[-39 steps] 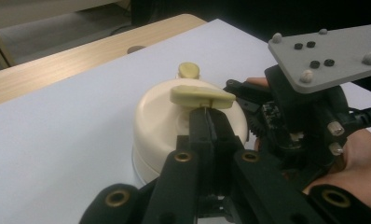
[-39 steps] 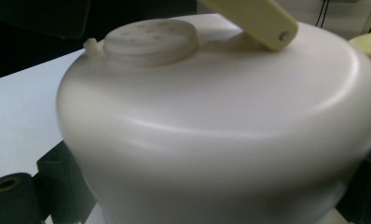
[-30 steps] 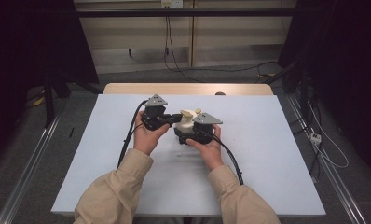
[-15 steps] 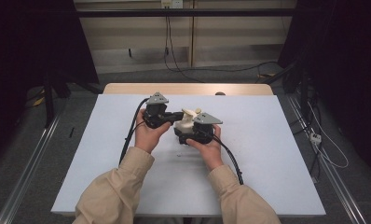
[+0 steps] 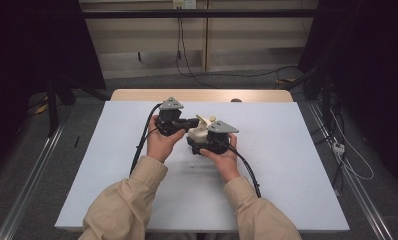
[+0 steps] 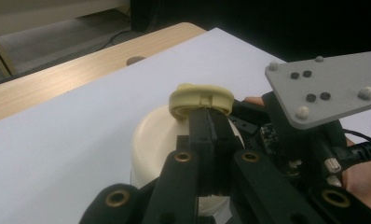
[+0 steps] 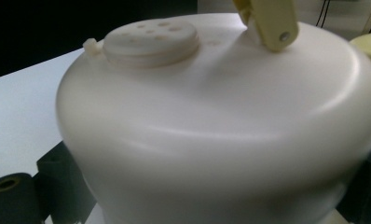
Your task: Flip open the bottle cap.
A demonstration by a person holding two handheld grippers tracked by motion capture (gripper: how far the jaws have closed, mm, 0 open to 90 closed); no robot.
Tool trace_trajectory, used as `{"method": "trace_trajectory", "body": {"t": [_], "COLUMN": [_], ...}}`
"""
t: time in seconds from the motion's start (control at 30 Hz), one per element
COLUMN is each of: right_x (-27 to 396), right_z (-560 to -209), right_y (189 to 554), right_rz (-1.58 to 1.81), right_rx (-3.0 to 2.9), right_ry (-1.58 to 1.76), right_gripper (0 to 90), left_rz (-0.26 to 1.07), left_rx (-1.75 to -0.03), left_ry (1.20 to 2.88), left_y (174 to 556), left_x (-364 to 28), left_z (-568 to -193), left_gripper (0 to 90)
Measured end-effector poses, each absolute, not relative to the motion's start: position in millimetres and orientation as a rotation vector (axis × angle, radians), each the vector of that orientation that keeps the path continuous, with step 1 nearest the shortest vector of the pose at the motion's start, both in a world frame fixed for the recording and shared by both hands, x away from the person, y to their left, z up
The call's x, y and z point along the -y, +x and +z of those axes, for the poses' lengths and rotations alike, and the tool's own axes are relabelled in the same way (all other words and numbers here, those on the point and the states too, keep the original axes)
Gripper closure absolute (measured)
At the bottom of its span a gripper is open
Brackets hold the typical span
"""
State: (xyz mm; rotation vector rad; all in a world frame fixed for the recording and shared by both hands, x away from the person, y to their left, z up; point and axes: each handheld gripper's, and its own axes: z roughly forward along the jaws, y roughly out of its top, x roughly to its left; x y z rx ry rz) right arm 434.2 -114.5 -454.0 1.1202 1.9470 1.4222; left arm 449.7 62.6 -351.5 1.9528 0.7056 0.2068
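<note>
Table (image 5: 287, 165): white top w/ a wood strip along the far edge, dark floor and cables around it.

Person: two beige sleeves come in from the bottom of the high view, hands meeting near the table's centre, slightly toward the far side.

Cream container (image 5: 199, 133): rounded, dome-topped plastic body, held between the two hands just above the table. In the right gripper view its body (image 7: 211, 126) sits very close to the camera; on top are a round perforated disc (image 7: 150, 41) w/ small holes and a yellowish hinged tab (image 7: 272, 21) standing up. A pale yellow ring-shaped cap (image 6: 201, 99) sits on the top toward the left hand.

Right tongs (image 5: 203, 142): under the grey three-cornered plate, black body in the right hand (image 5: 226, 159), cable trailing back toward the person. Jaw parts show at both lower corners of the right gripper view w/ the container body between them, so they're grasping the cream container.

Left tongs (image 5: 191, 121): in the left hand (image 5: 161, 142), pointing across at the container. In the left gripper view the left tongs (image 6: 210, 122) have jaws pressed together w/ tips touching the rim of the pale yellow cap; looks clenched on that rim, tho how much edge is caught I can't tell.
</note>
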Motion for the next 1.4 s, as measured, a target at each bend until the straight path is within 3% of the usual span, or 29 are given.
{"method": "trace_trajectory", "body": {"t": [1.4], "right_x": [114.6], "right_z": [-453.9], "right_y": [434.3], "right_rz": [1.421], "right_rx": [-1.949], "right_ry": [1.119], "right_gripper": [6.2], "left_rz": [0.225], "left_rx": [-0.697], "left_ry": [1.948], "left_y": [457.4], "left_x": [-54.4], "left_z": [-344.3], "left_gripper": [90.0]}}
